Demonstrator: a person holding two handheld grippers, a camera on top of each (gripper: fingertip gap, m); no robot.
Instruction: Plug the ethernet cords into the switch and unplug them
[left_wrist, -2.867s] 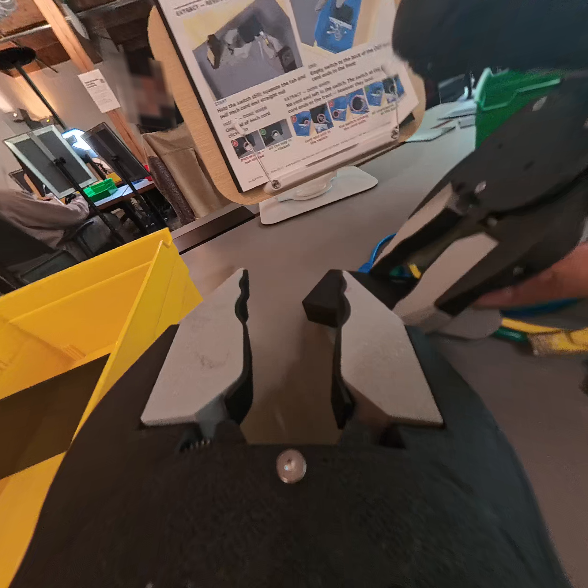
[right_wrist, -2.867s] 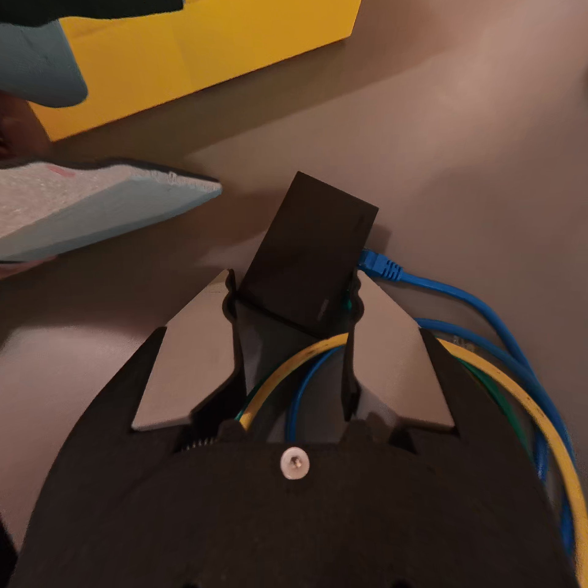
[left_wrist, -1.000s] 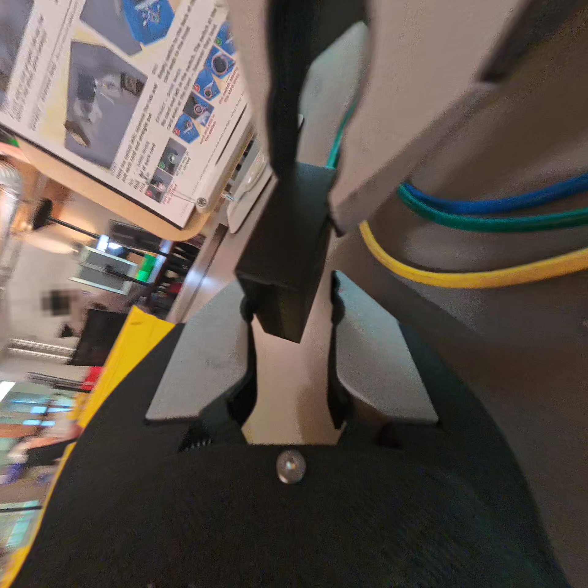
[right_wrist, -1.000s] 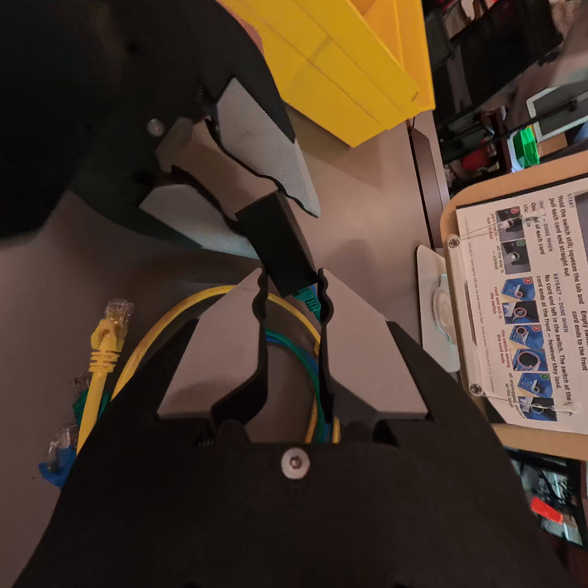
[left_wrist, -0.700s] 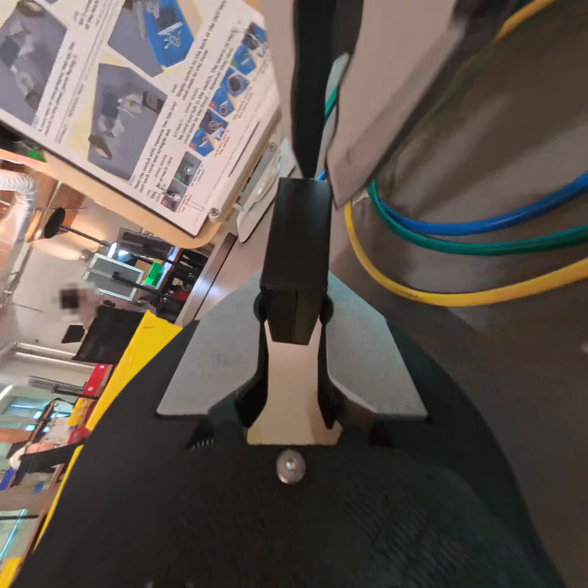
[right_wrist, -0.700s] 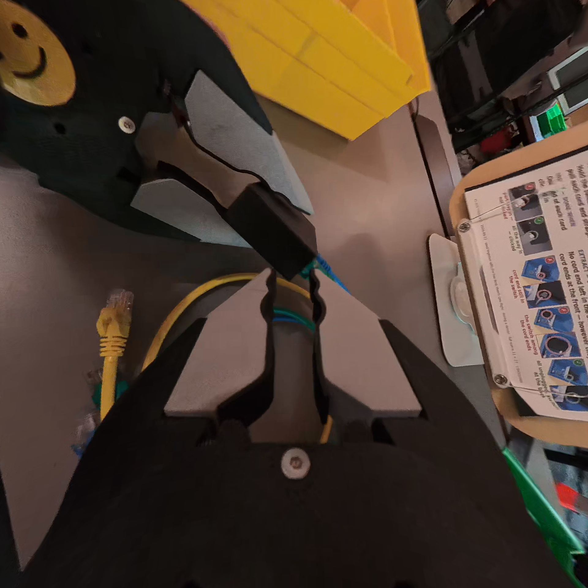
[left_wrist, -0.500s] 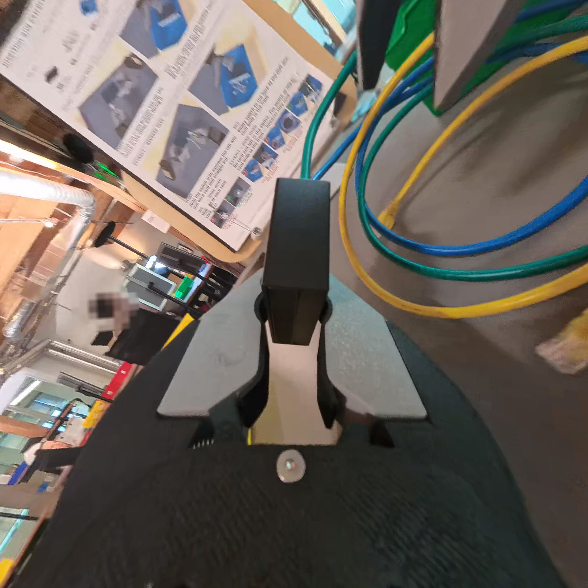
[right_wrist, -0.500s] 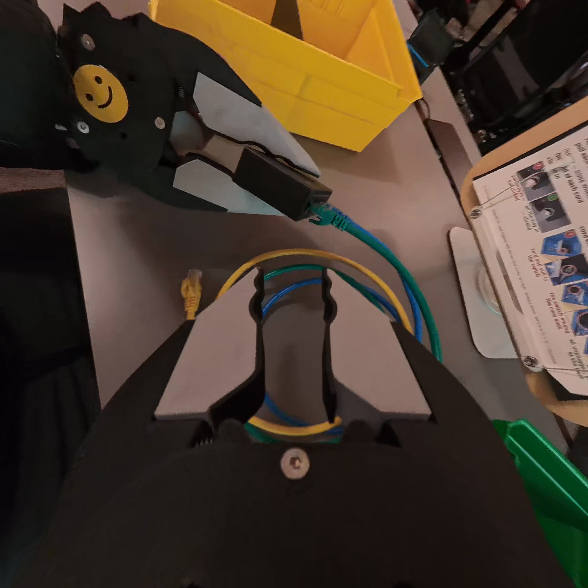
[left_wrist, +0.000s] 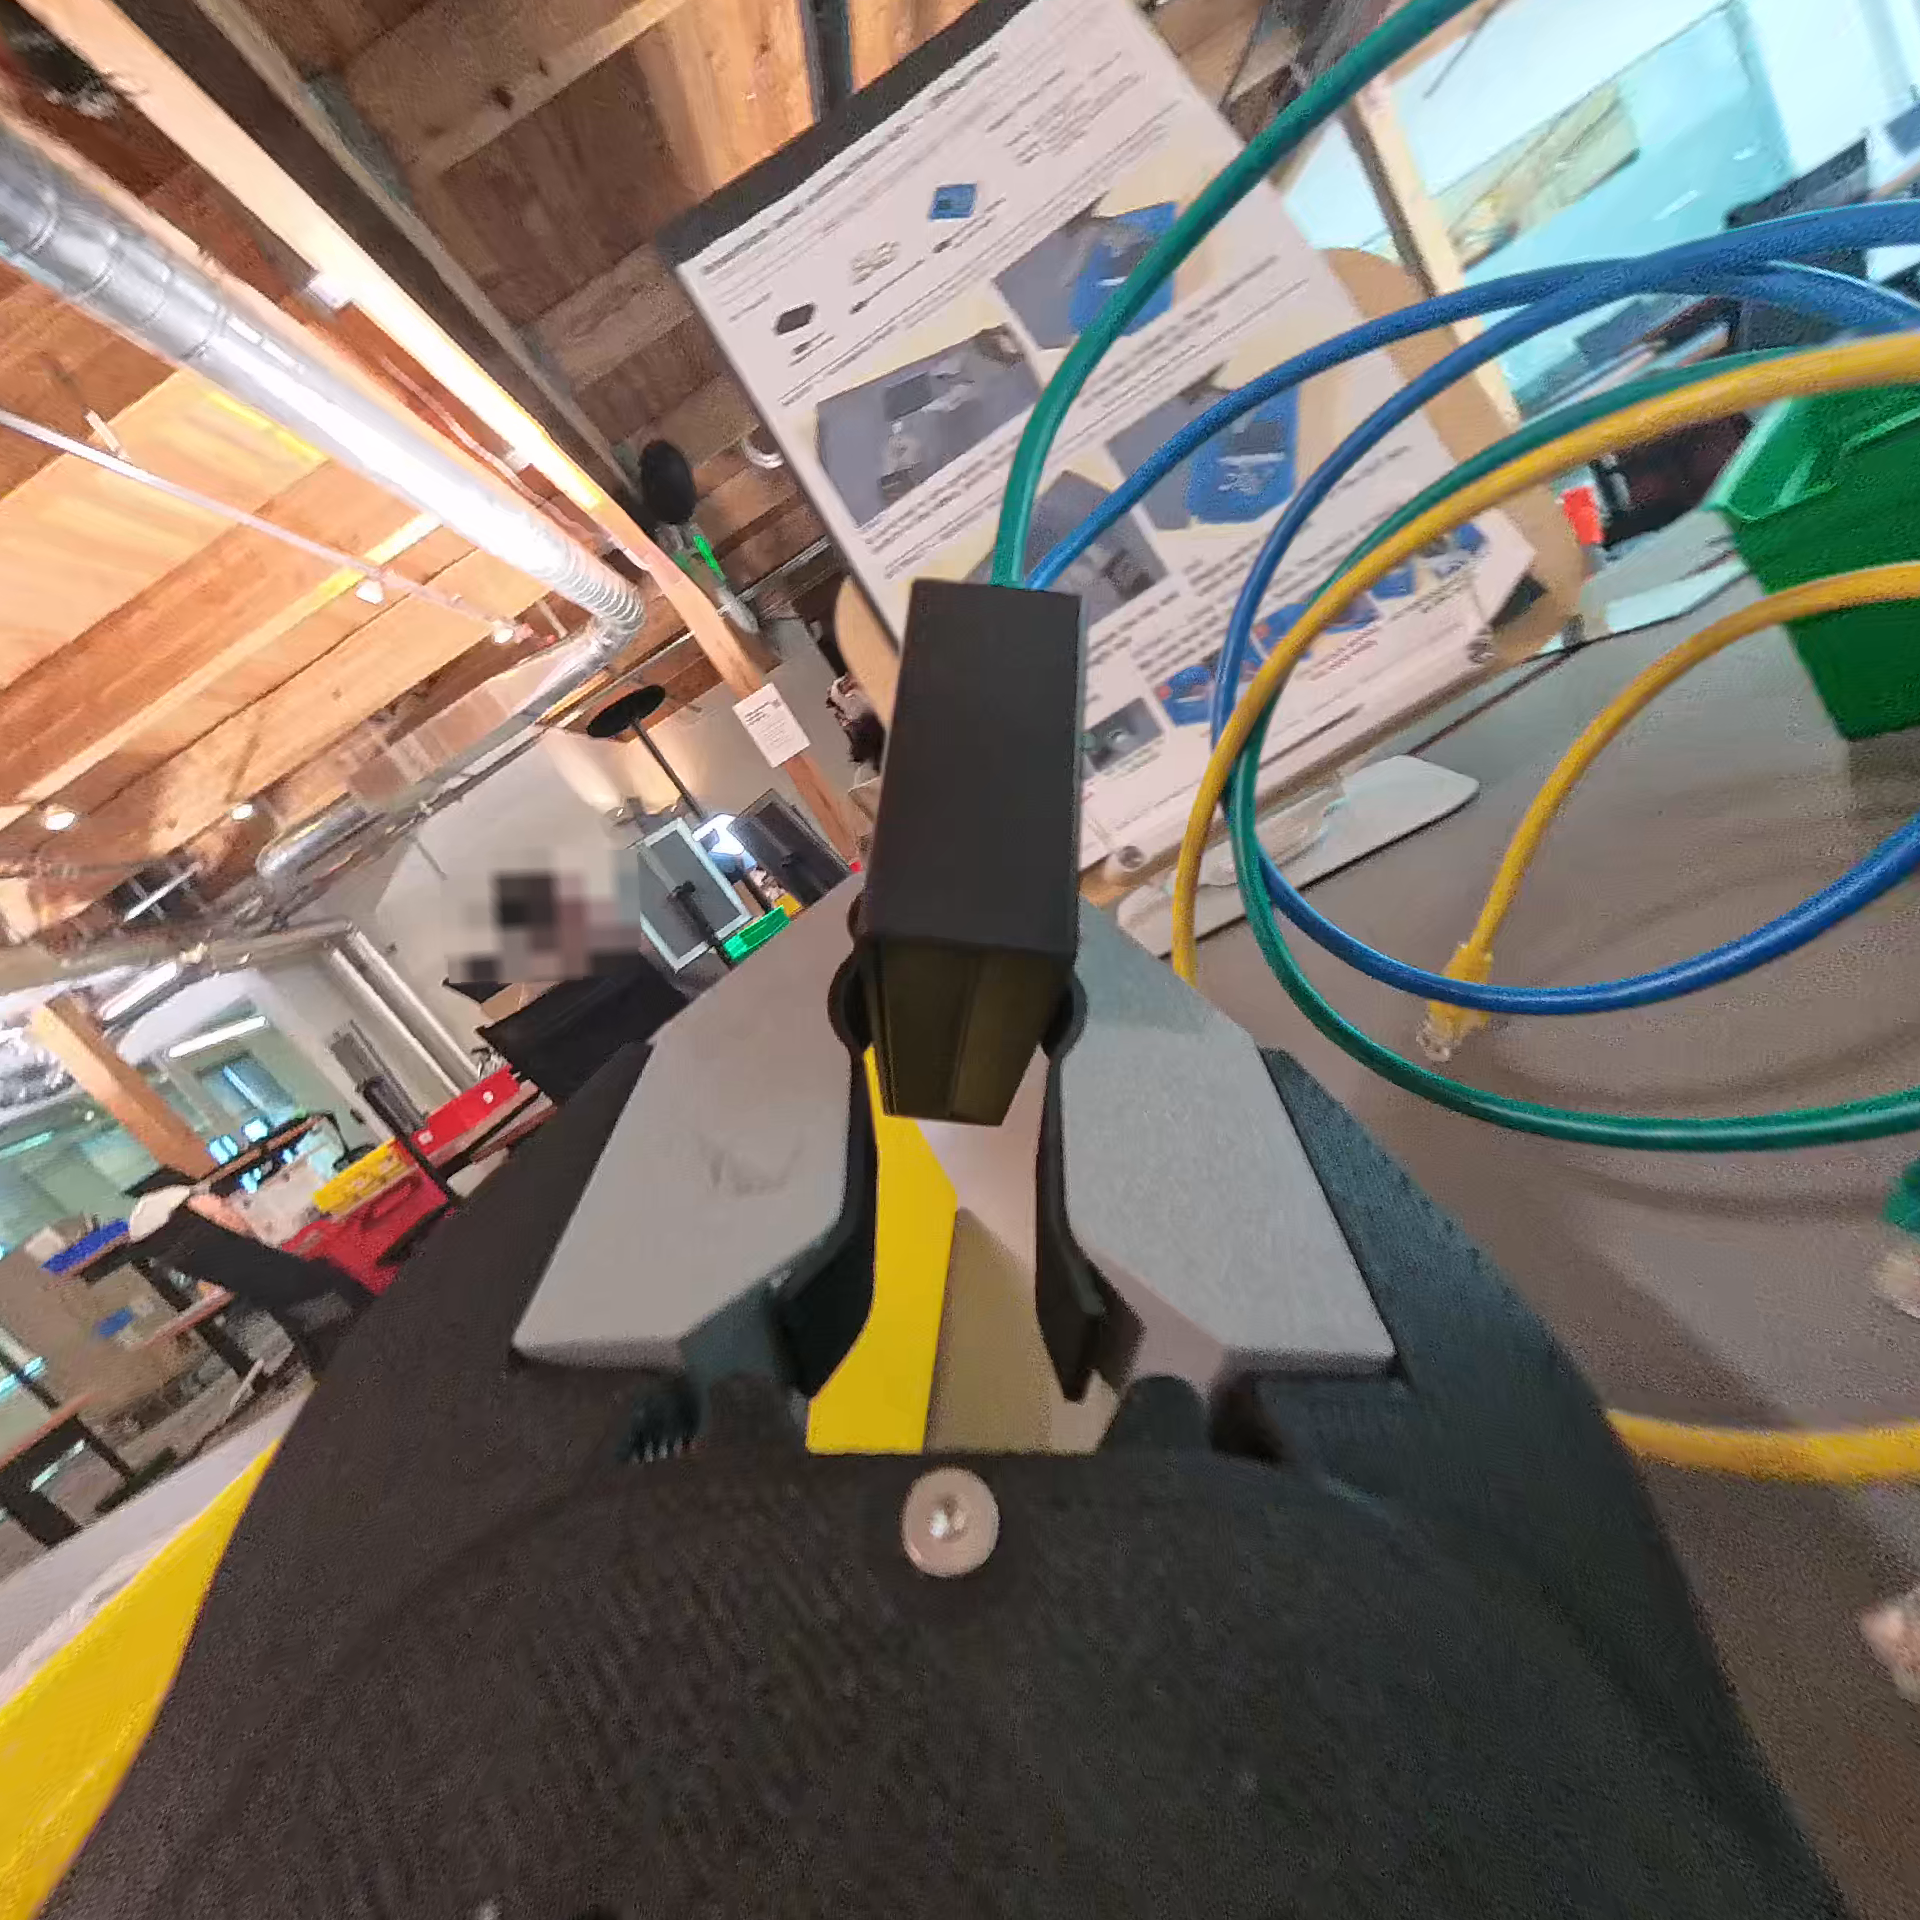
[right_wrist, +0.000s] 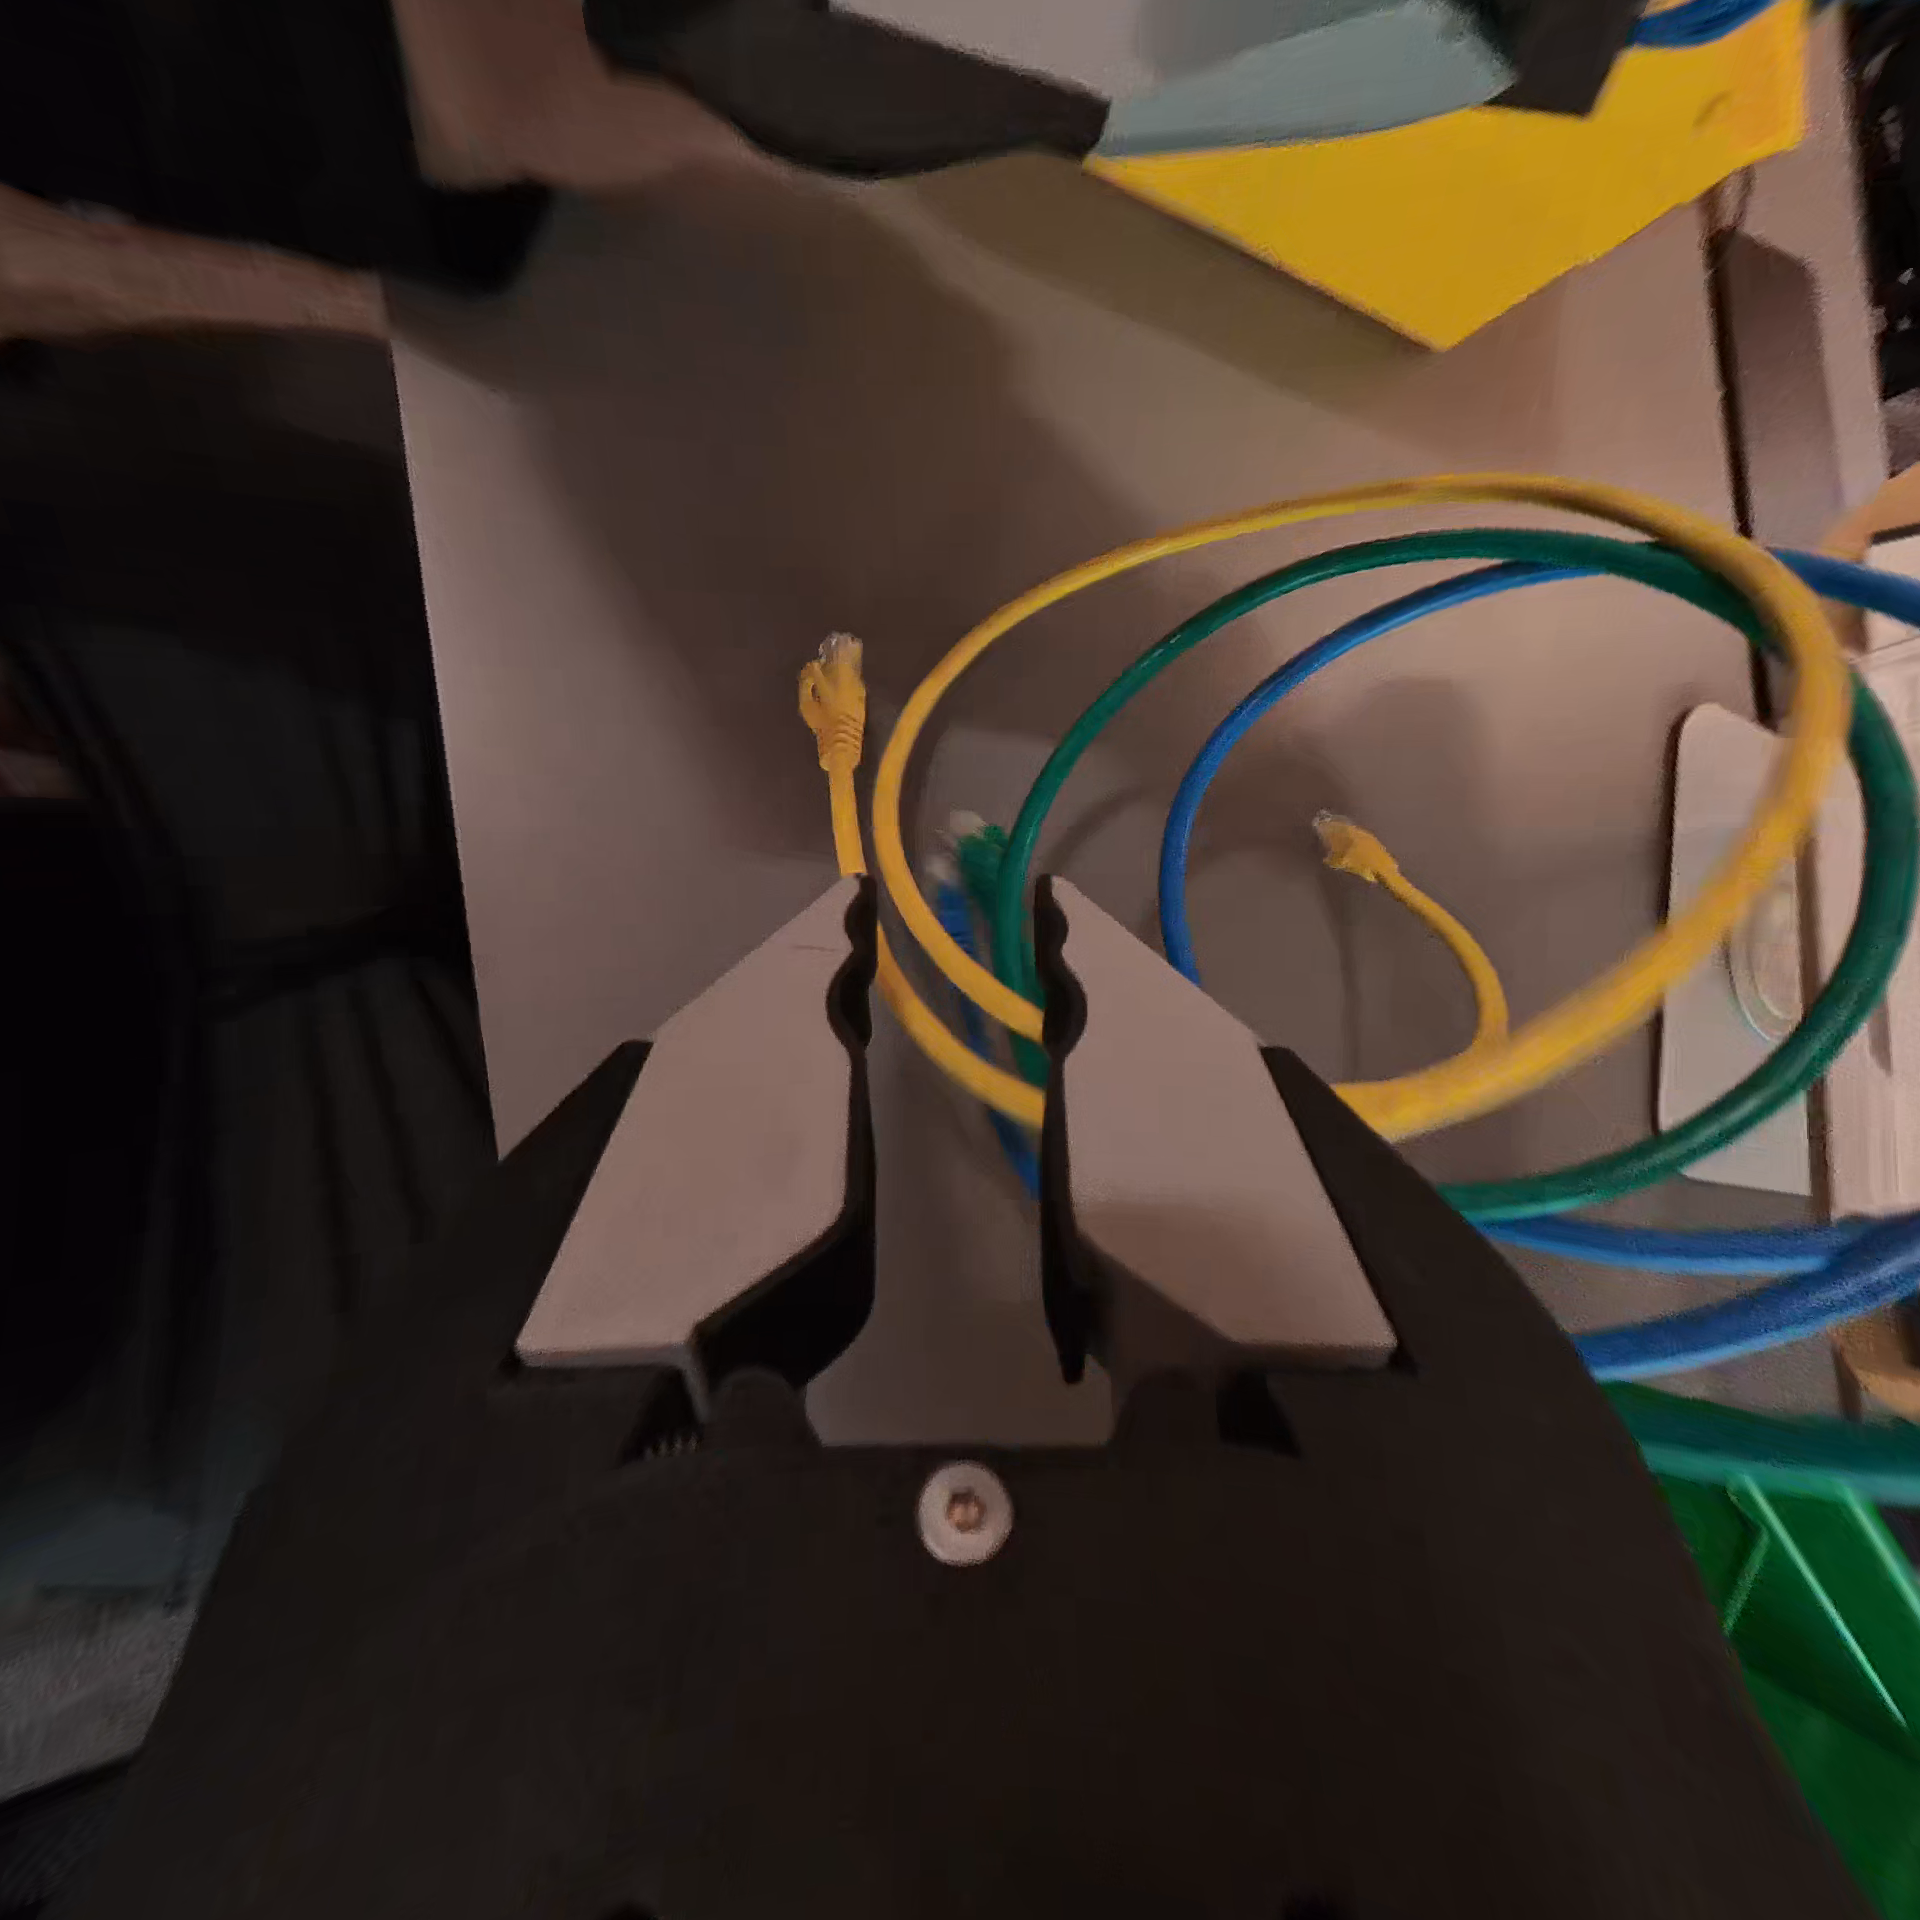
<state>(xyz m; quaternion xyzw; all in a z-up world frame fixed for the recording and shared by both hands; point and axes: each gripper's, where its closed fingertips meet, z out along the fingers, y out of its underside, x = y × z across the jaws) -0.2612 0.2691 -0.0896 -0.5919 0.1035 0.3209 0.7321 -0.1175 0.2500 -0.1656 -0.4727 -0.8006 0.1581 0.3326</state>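
My left gripper (left_wrist: 961, 1003) is shut on the near end of a black switch (left_wrist: 977, 769) and holds it up off the table. A green cord (left_wrist: 1049, 416) and a blue cord (left_wrist: 1351, 416) run from the switch's far end and loop down to the right. A yellow cord (left_wrist: 1558, 810) lies in the loops with its plug (left_wrist: 1452, 1023) loose. My right gripper (right_wrist: 956, 914) is open and empty above the coiled cords. Loose plugs lie just beyond its tips: yellow (right_wrist: 831, 696), green (right_wrist: 979, 847), blue (right_wrist: 948, 888), and a second yellow one (right_wrist: 1349, 844).
An instruction board (left_wrist: 1091, 395) on a white base (right_wrist: 1725, 935) stands at the table's back. A yellow bin (right_wrist: 1455, 208) is on the left side, a green bin (left_wrist: 1849, 540) on the right. A person sits in the background room. Left tips to right tips: about 15 centimetres.
The switch passed from my right gripper to my left, which shut on it and raised it. My right gripper let go and drew back over the loose cord ends.
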